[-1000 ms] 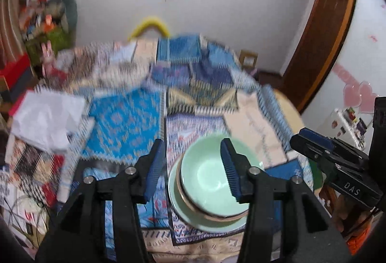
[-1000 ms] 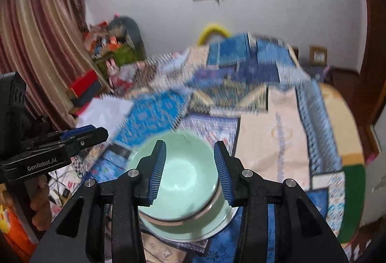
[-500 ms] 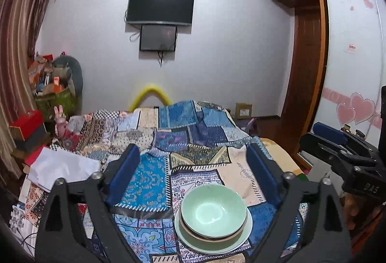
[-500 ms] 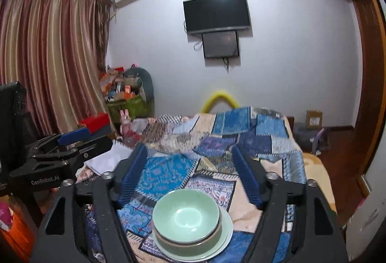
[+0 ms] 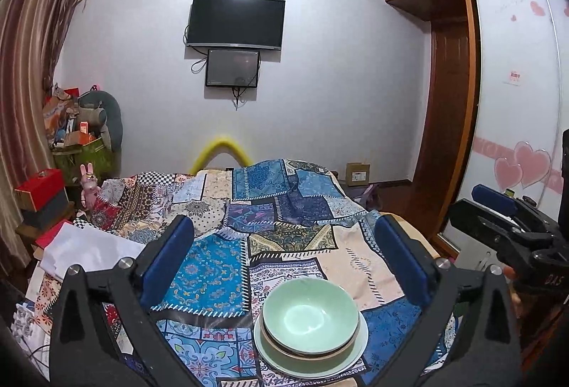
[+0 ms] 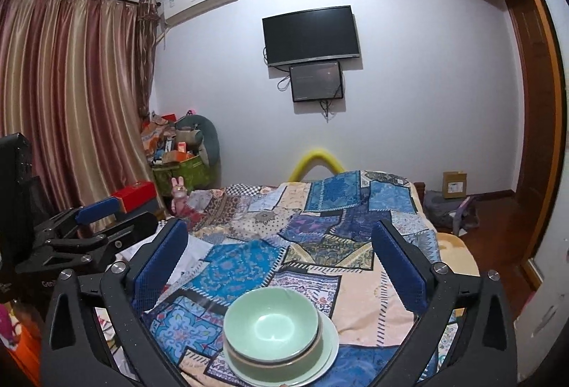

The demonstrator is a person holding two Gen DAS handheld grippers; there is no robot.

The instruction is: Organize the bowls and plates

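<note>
Green bowl is sitting nested in a second bowl on a pale plate, near the bedspread's front edge. My left gripper & right gripper have just been opening, now gaping wide w/ nothing between. Only the right view is showing curtains.

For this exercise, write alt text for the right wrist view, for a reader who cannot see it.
Green bowls sit nested on a pale green plate on a patchwork cloth, framed by the open, empty right gripper. The left gripper hovers at left.

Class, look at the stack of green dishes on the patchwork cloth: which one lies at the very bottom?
The flat green plate. It is wide and shallow, its rim showing beyond the bowls nested on top.
</note>
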